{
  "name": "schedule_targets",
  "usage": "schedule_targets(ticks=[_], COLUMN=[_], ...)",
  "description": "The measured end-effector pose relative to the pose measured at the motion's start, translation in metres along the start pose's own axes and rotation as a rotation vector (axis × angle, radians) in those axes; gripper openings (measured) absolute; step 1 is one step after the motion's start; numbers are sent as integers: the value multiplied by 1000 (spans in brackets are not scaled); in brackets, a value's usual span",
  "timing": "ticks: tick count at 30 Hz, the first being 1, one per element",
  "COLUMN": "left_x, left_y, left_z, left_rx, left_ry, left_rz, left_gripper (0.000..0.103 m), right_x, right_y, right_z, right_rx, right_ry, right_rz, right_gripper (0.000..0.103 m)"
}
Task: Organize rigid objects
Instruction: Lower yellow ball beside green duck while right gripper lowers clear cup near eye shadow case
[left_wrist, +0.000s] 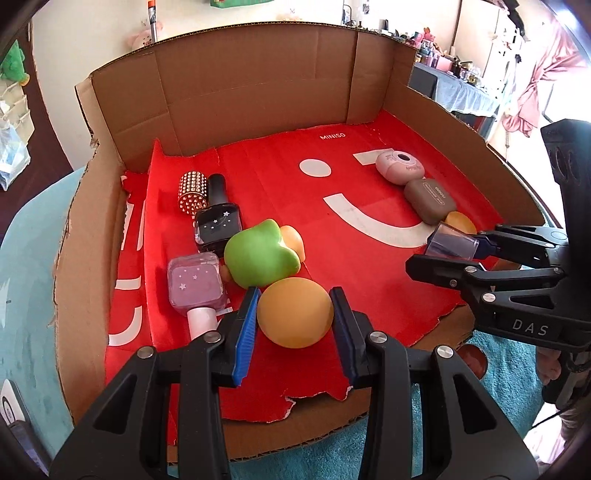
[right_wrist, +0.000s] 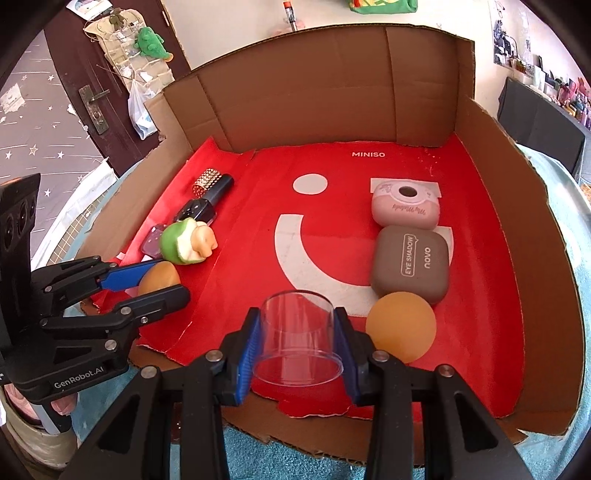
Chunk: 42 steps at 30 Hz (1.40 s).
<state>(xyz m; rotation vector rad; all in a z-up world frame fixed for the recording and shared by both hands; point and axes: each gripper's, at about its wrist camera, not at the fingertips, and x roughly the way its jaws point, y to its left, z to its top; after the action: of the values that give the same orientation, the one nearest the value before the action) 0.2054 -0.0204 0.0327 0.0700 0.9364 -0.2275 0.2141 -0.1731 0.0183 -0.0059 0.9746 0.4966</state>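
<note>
My left gripper (left_wrist: 293, 312) is shut on an orange ball (left_wrist: 295, 312) low over the red mat (left_wrist: 351, 258), beside a green apple toy (left_wrist: 258, 254), a lilac polish bottle (left_wrist: 195, 284), a black polish bottle (left_wrist: 218, 221) and a studded cylinder (left_wrist: 191, 192). My right gripper (right_wrist: 297, 332) is shut on a clear plastic cylinder (right_wrist: 297, 332), next to a second orange ball (right_wrist: 400, 326). A brown eye-shadow case (right_wrist: 412, 264) and a pink case (right_wrist: 404, 210) lie in a row behind that ball. The right gripper (left_wrist: 450, 247) also shows in the left wrist view, the left gripper (right_wrist: 159, 282) in the right wrist view.
All objects lie in a shallow cardboard box (left_wrist: 240, 85) with tall back and side walls and a low torn front edge (left_wrist: 295, 435). The box rests on a teal towel (right_wrist: 258, 458). A door (right_wrist: 92, 110) and cluttered shelves stand beyond.
</note>
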Motion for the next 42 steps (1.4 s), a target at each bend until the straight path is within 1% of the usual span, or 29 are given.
schedule_targets(ticks=[3,11,22,33,35,42], left_x=[1,13,22,23,23,23], left_y=[-1,1,-5,-3,-2,-2], left_z=[2,4,8,9,9,8], left_rx=[0,-26,-35,-54,-56,-54], left_ry=[-10,6,-14,-15,-14,-16], left_rz=[23,13,42,36,33,32], left_gripper=[36,36,36,36,36,36], right_x=[-1,0,4,6,7,11], right_y=[-3,-10,-4,-2,-2,-2], right_z=[0,4,8,10,11,14], right_rx=[6,29,0,2,11,84], right_ry=[-14,-36,-56,-69,-70,-67], right_rz=[-24,-52,-108,-144,-142,-94], right_gripper=[41,41,41,41,41,41])
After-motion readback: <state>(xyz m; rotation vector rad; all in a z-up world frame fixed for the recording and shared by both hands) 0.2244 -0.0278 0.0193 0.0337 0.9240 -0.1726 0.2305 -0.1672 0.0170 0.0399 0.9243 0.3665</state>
